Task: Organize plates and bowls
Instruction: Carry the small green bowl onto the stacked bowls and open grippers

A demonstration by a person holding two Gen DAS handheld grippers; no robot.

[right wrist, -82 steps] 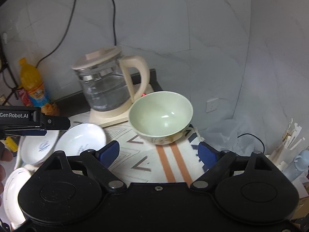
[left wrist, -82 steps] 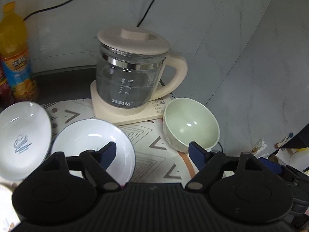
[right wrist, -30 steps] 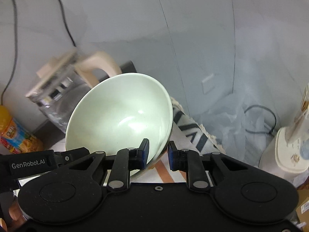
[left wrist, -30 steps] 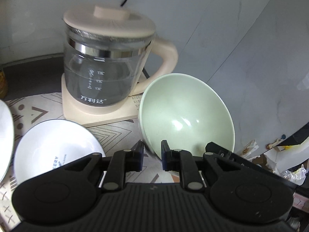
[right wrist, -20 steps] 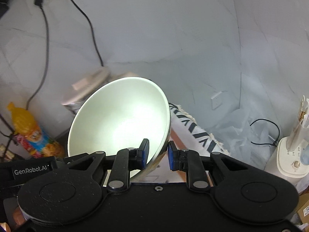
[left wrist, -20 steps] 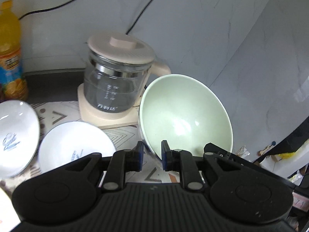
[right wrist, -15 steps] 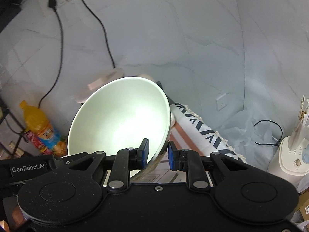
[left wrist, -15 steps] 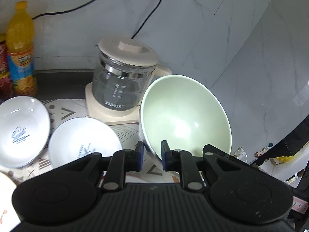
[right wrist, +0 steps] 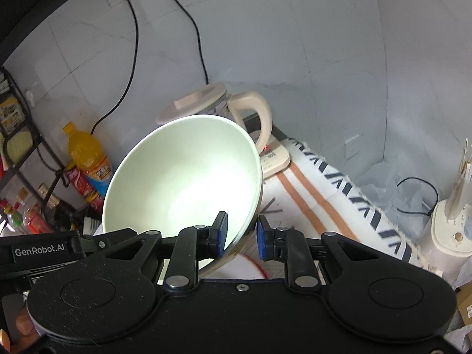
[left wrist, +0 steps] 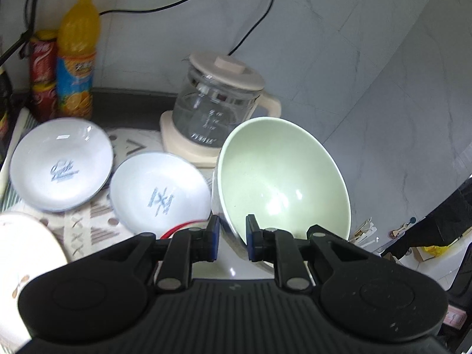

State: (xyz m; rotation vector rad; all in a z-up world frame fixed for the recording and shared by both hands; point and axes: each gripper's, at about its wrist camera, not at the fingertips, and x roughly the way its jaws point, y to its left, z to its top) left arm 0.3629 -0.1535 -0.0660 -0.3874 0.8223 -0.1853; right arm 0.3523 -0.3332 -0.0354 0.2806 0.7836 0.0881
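Observation:
A pale green bowl [left wrist: 283, 174] hangs tilted above the table, held by both grippers. My left gripper [left wrist: 231, 230] is shut on its near left rim, one pad inside and one outside. My right gripper [right wrist: 240, 230] is shut on the right rim of the same green bowl [right wrist: 183, 177]. Two white bowls with blue marks [left wrist: 60, 168] [left wrist: 159, 191] rest on the patterned cloth to the left. A white plate [left wrist: 26, 244] lies at the lower left. Under the held bowl a red-rimmed plate [right wrist: 253, 262] peeks out.
A glass kettle with a cream lid [left wrist: 218, 112] stands on its base by the back wall. An orange drink bottle [left wrist: 76, 67] and a red can [left wrist: 42, 73] stand at the back left. Cables run down the wall. The table's right edge [right wrist: 368, 206] drops toward bags and a white appliance [right wrist: 451, 227].
Both grippers have lifted the green bowl and drawn it back from the kettle. The kettle looks smaller, and the white bowls, bottle and wall sockets have come into view.

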